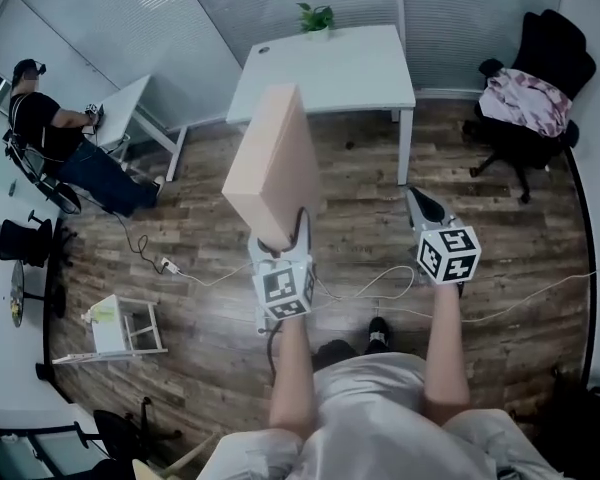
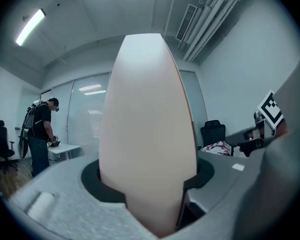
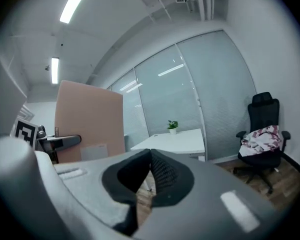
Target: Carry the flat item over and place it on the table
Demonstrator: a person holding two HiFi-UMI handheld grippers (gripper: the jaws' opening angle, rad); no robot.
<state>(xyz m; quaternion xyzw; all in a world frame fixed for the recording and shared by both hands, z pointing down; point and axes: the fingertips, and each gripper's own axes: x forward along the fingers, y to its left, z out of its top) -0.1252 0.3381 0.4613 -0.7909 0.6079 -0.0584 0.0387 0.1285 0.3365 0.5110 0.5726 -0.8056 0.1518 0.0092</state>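
A flat pinkish-beige box (image 1: 272,168) stands upright, clamped at its lower end in my left gripper (image 1: 280,250). In the left gripper view the box (image 2: 147,149) fills the middle, squeezed between the two jaws. The same box (image 3: 89,120) shows at the left of the right gripper view. My right gripper (image 1: 420,211) hangs to the right of the box, its jaws closed tip to tip with nothing between them (image 3: 149,156). The white table (image 1: 355,83) stands ahead across the wooden floor, with a small potted plant (image 1: 316,18) at its far edge.
A black office chair (image 1: 535,93) with a pink cloth stands at the right. A person (image 1: 65,148) sits at a small desk at the left. A white stool (image 1: 125,328) and cables (image 1: 210,273) lie on the floor near my feet.
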